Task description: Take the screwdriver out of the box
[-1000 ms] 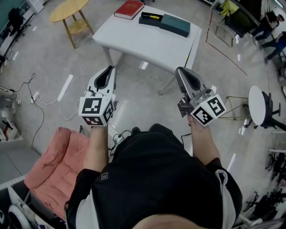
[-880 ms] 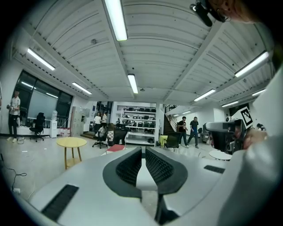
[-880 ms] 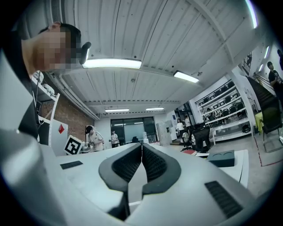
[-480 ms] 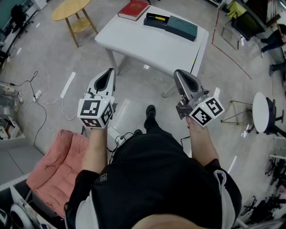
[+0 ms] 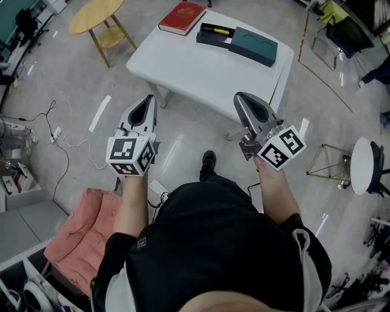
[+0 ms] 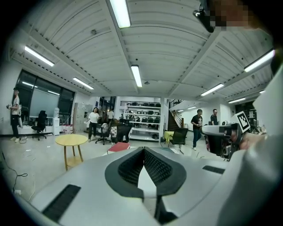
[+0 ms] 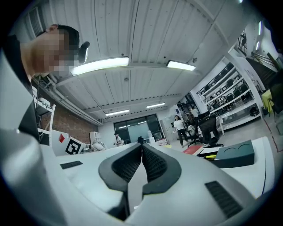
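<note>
A white table (image 5: 201, 73) stands ahead of me on the far side of bare floor. On it lies an open black box (image 5: 213, 33) with a yellow-handled screwdriver (image 5: 217, 29) inside. A dark teal lid (image 5: 253, 47) lies just right of the box. My left gripper (image 5: 148, 100) is held in the air short of the table's near left corner, jaws shut and empty. My right gripper (image 5: 242, 97) hangs short of the table's near edge, also shut with nothing in it. In the right gripper view the teal lid (image 7: 234, 156) and the yellow handle (image 7: 211, 156) show to the right of the closed jaws.
A red book (image 5: 181, 16) lies on the table left of the box. A round yellow side table (image 5: 94, 15) stands far left. A pink cushion (image 5: 76, 234) and floor cables (image 5: 42, 131) lie at my left, a white round stool (image 5: 365, 164) at right. People stand in the background.
The table and box have come nearer in the head view as the person walks toward them. Both grippers travel along, still shut.
</note>
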`<act>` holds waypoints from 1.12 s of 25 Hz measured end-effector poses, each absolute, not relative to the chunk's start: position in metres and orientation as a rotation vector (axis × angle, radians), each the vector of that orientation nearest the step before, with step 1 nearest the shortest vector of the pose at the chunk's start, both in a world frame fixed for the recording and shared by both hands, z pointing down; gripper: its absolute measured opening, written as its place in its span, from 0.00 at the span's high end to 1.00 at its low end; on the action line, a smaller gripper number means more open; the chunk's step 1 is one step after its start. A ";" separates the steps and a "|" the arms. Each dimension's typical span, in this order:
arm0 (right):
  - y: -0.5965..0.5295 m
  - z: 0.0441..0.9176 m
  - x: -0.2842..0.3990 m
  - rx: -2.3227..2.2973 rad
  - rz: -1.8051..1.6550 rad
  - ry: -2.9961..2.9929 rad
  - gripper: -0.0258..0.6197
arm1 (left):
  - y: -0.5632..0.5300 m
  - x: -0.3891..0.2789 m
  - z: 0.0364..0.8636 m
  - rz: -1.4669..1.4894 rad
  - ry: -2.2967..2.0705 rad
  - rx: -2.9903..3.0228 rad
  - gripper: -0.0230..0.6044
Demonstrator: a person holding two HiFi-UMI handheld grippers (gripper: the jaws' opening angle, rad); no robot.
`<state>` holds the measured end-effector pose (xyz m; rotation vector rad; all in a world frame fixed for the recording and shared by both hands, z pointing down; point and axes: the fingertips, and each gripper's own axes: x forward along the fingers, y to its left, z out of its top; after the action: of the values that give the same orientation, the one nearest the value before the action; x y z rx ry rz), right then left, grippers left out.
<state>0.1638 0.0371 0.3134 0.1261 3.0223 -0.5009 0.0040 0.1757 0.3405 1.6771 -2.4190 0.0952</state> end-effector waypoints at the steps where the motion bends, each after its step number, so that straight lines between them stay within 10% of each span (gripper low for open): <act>1: 0.028 0.314 0.159 0.132 -0.508 3.021 0.91 | 0.167 -0.001 0.339 0.099 -2.423 1.669 0.94; 28: -0.080 0.324 0.002 -0.111 -0.513 3.027 0.91 | 0.025 -0.170 0.352 0.165 -2.276 1.877 0.94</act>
<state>0.0024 -0.0804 0.3239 -0.1107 3.0268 -0.5130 -0.1701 0.0250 0.3520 1.8770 -2.2765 0.1652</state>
